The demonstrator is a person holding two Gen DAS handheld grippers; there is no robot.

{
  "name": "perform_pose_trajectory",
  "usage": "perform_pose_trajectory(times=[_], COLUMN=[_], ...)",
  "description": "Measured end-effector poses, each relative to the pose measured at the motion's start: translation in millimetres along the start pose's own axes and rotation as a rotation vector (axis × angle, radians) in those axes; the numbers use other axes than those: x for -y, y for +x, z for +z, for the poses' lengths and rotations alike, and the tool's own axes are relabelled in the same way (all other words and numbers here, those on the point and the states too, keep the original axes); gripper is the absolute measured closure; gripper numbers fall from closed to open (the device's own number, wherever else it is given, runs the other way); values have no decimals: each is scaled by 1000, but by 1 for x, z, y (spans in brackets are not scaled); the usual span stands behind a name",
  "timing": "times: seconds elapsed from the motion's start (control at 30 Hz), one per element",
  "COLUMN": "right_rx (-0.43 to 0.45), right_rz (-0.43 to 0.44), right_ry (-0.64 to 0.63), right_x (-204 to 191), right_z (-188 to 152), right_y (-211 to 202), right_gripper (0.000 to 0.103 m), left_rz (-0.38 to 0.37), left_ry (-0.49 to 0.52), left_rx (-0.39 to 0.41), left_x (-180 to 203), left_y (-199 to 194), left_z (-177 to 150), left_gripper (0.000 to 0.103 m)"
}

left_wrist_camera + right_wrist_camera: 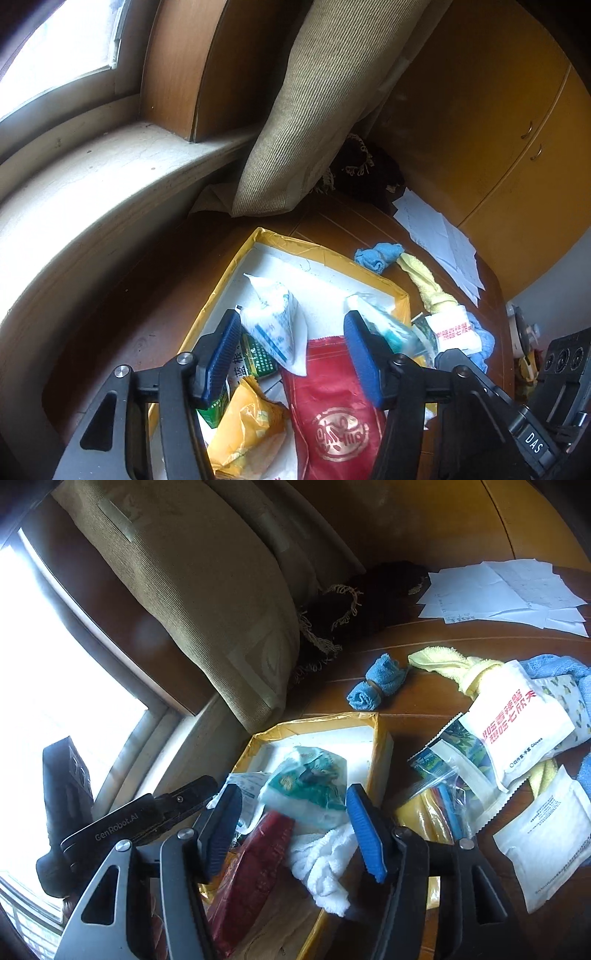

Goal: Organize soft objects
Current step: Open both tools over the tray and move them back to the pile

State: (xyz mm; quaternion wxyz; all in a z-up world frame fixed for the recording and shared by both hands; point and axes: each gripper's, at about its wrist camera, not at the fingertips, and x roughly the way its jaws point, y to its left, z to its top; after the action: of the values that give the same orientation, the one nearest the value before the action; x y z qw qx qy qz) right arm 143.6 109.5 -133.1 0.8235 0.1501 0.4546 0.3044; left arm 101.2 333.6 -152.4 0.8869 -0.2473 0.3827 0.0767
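Note:
A shallow yellow-rimmed box [258, 238] [382, 734] lies on the wooden table and holds soft packets: a red pouch [332, 402] [255, 864], a white and blue packet [277, 325], a yellow bag [247, 432], a teal tissue pack [310, 782] and a white cloth [325, 867]. My left gripper [291, 354] hovers open over the box, empty. My right gripper [291, 830] hovers open over the tissue pack and white cloth, empty. A rolled blue cloth [376, 256] [376, 683] and a yellow towel [428, 284] [450, 661] lie on the table beyond the box.
A tan cushion [317, 110] [199, 590] leans at the window sill [92, 177]. A dark fringed cloth [362, 598] and loose papers [509, 590] lie at the back. White snack packets [517, 727], a zip bag [443, 805] and a blue towel [561, 668] lie right of the box.

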Motion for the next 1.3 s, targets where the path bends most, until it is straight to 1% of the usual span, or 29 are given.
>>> perform_pose_trajectory(times=[0.1, 0.17, 0.27, 0.33, 0.5, 0.57, 0.67, 0.8, 0.93, 1.07, 1.17, 1.27, 1.3], right_rx=[33, 57, 83, 97, 126, 134, 137, 151, 175, 159, 132, 98, 87], right_rz=[23, 34, 34, 30, 6, -5, -30, -50, -46, -40, -31, -58, -64], right_ry=[1, -2, 10, 35, 99, 116, 133, 182, 283, 349, 338, 272, 256], right_x=[3, 8, 21, 35, 72, 86, 107, 136, 166, 183, 180, 167, 165], right_z=[-2, -6, -13, -16, -18, -18, -14, -11, -12, -16, -18, -17, -17], right_y=[-19, -34, -54, -66, -93, -104, -115, -126, -133, -128, -122, -114, -112], right_gripper=[41, 39, 38, 38, 38, 38, 38, 38, 38, 38, 38, 38, 38], left_rz=[-9, -21, -52, -81, -140, -147, -151, -137, -120, -91, -27, 34, 42], left_ry=[18, 40, 81, 113, 202, 224, 232, 228, 231, 253, 302, 333, 339], left_rx=[35, 61, 95, 100, 63, 41, 5, -42, -79, -126, -140, -172, -190], left_x=[12, 25, 50, 68, 114, 129, 143, 155, 161, 169, 179, 183, 183], left_y=[-17, -29, -47, -54, -55, -49, -36, -15, 4, 24, 38, 56, 61], left_z=[-9, -18, -32, -41, -60, -65, -71, -76, -80, -83, -88, -93, -94], left_gripper=[41, 37, 31, 30, 29, 29, 29, 29, 29, 29, 29, 29, 33])
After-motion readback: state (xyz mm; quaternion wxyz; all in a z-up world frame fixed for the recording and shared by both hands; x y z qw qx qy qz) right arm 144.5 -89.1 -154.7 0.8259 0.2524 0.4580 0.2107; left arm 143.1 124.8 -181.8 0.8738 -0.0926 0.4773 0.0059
